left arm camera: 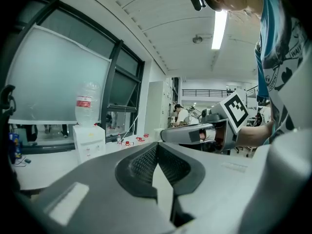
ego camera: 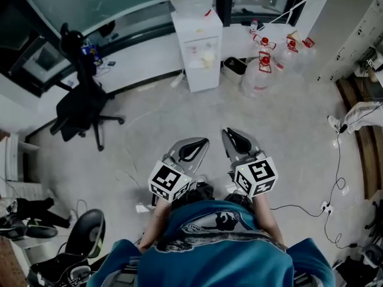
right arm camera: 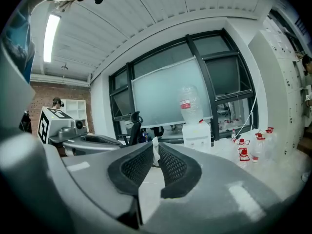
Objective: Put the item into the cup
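1. We see a pale grey floor (ego camera: 287,130) in a room with dark-framed windows, and both grippers are held out above it.
2. A black office chair (ego camera: 81,109) stands at left, well apart from the grippers.
3. A white water dispenser (ego camera: 197,49) stands at the far wall, with red-capped water bottles (ego camera: 265,64) just beside it.
4. The left gripper (ego camera: 205,141) is clenched, pad tips meeting, with nothing in it.
5. The right gripper (ego camera: 228,133), just beside the left, is grasping a small white item (right arm camera: 155,145).
6. The item sits pinched between the right gripper's pad tips. Its long axis is upright and its top end pokes above them. It is off the floor and clear of the left gripper, and too small to tell what it is.
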`<state>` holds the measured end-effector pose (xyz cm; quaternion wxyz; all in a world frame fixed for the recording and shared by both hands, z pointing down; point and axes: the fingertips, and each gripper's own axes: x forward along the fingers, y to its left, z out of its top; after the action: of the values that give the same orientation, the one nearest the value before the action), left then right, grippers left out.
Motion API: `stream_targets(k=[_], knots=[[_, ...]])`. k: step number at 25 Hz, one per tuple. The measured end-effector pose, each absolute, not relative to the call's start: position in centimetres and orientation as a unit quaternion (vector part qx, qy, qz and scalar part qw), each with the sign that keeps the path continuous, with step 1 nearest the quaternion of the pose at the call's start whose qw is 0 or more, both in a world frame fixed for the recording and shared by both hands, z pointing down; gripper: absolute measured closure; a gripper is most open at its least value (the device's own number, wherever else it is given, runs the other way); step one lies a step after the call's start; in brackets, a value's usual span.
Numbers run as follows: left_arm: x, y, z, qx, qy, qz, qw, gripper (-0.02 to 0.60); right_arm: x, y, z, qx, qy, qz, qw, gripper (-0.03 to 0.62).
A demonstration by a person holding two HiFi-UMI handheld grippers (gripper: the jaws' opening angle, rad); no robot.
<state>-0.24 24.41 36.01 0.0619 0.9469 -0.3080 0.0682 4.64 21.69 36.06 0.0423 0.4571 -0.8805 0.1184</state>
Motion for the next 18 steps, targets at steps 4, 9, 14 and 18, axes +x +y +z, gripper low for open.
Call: stream_targets(k=[4, 9, 14, 18], knots=[[-2.0, 24.2, 36.5, 0.949, -0.302, 0.072, 0.061, 0.568, 3.1, 21.7, 36.3, 0.463, -0.877, 0.121, 0.041, 0.559], [-3.9, 24.1, 37.0, 0.95, -0.299, 0.067, 0.066, 0.568, 1.7, 21.9, 36.9, 0.469, -0.873, 0.127, 0.046, 0.559], [-5.3, 23.1, 37.3, 0.948, -0.303, 0.059, 0.076, 0.568, 0.7, 21.2, 37.2, 0.467, -0.872, 0.133, 0.057, 0.559], [-6.0, 22.5, 38.0, 0.947, -0.305, 0.06, 0.085, 0.568, 0.0, 20.6, 37.4, 0.461, -0.875, 0.138, 0.062, 0.559]])
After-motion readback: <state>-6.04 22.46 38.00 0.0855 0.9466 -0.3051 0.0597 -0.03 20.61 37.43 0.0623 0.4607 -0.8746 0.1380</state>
